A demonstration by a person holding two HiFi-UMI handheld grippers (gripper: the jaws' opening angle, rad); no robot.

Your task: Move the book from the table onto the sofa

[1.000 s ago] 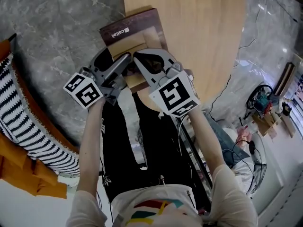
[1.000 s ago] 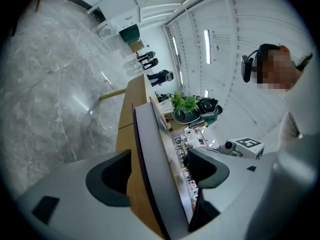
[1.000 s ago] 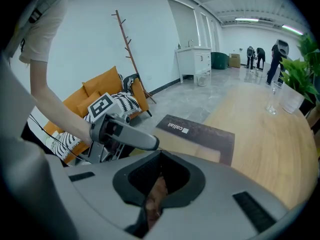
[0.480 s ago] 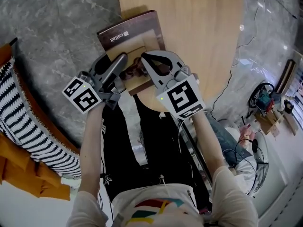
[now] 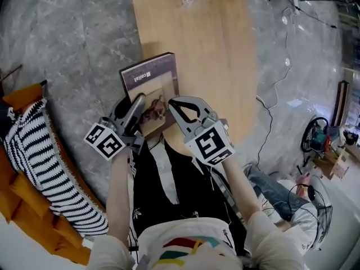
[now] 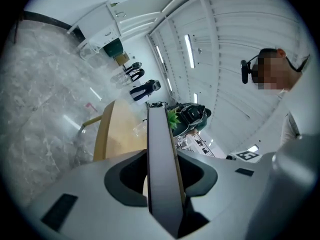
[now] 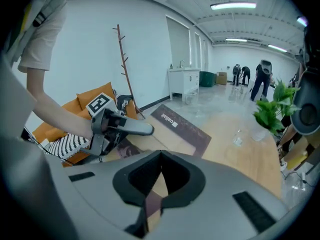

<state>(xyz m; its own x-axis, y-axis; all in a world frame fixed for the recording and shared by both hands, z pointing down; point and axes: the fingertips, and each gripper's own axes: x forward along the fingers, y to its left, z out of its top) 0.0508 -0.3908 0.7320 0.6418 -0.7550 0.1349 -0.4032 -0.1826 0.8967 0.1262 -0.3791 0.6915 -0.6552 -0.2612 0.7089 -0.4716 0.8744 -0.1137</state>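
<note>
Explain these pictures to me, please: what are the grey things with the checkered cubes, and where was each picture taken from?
There is no robot here. A person holds a tool in each hand, and each tool ends in a two-fingered claw; the patterned cubes are part of the tools. One picture comes from a camera on the person's head, looking steeply down at their own arms. The other two come from cameras riding on the claws, looking along their fingers. Below is a wooden table, with an orange sofa and a striped cushion at the person's left. Both tools grip a brown book by its near edge: the left claw has just been closing its jaws on it, and the right claw is shut on it too.
</note>
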